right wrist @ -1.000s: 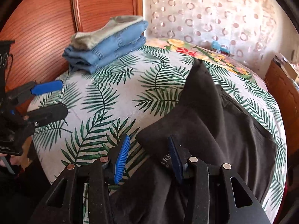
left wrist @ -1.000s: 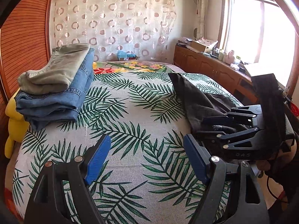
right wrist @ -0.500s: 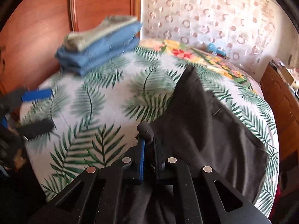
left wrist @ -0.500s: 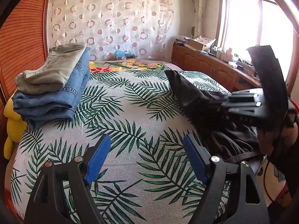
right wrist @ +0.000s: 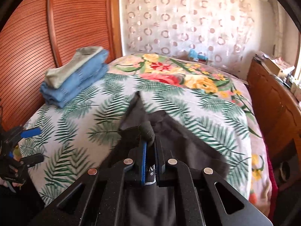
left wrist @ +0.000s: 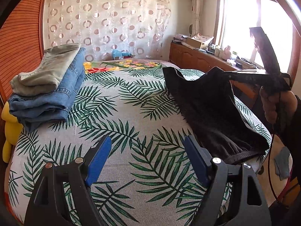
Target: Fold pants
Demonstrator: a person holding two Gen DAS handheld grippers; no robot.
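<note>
Black pants lie on the right side of the bed, partly lifted. My right gripper is shut on a bunched edge of the black pants and holds it above the bed; it shows in the left wrist view at the right, raising the cloth into a peak. My left gripper is open and empty, low over the near part of the bed, left of the pants' hem. It shows in the right wrist view at the far left.
A stack of folded blue jeans with grey-green pants on top sits at the bed's left by the wooden panel. A wooden cabinet runs along the right under the window. A yellow toy hangs at the left edge.
My right gripper shut on the edge of the black pants and lifted it up off the bed. My left gripper stayed open and barely moved.
</note>
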